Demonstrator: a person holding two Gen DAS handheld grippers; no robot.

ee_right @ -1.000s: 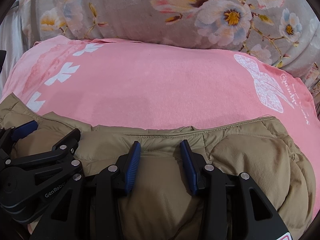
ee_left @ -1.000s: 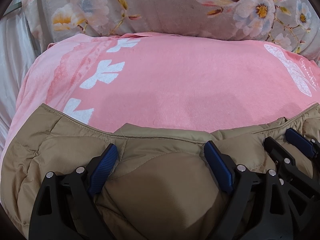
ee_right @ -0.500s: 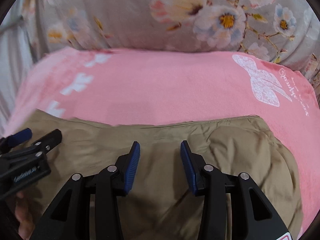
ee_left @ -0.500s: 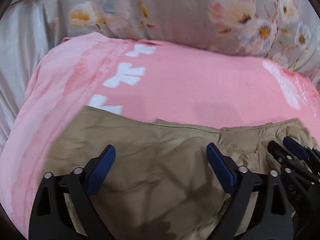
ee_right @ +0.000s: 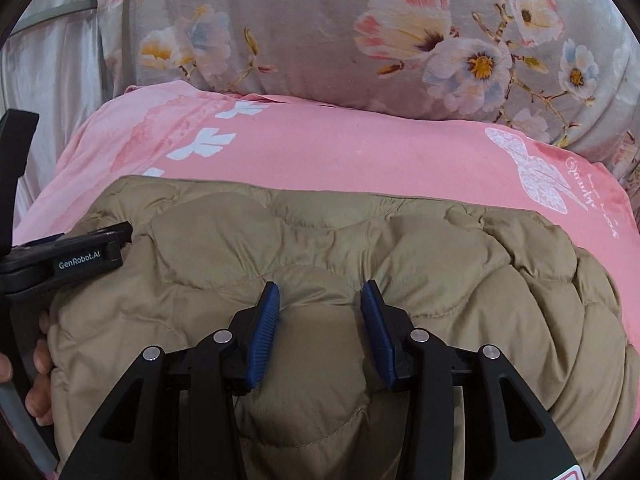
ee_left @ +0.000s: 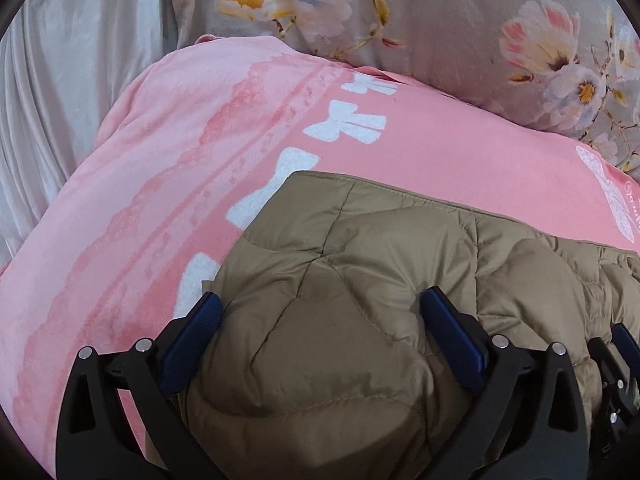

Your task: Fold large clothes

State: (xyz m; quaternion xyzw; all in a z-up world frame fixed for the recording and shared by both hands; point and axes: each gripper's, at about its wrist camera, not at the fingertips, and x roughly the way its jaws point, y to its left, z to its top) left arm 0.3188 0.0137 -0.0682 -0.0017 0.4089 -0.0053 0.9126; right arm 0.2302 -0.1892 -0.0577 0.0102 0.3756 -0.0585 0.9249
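Left tool [ee_left: 320, 332] opening wide over tan quilted jacket [ee_right: 360, 248], puffed fabric bulging between its pads. Right tool [ee_right: 320, 332] narrow, pads pinching jacket. Pink blanket [ee_right: 360, 148] underneath.

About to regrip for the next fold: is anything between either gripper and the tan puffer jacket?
Nothing visible. The left gripper, its jaws opening, and the right gripper both straddle bulges of the tan puffer jacket, which lies on the pink blanket.

Folded tan quilted jacket [ee_right: 320, 264], lying flat
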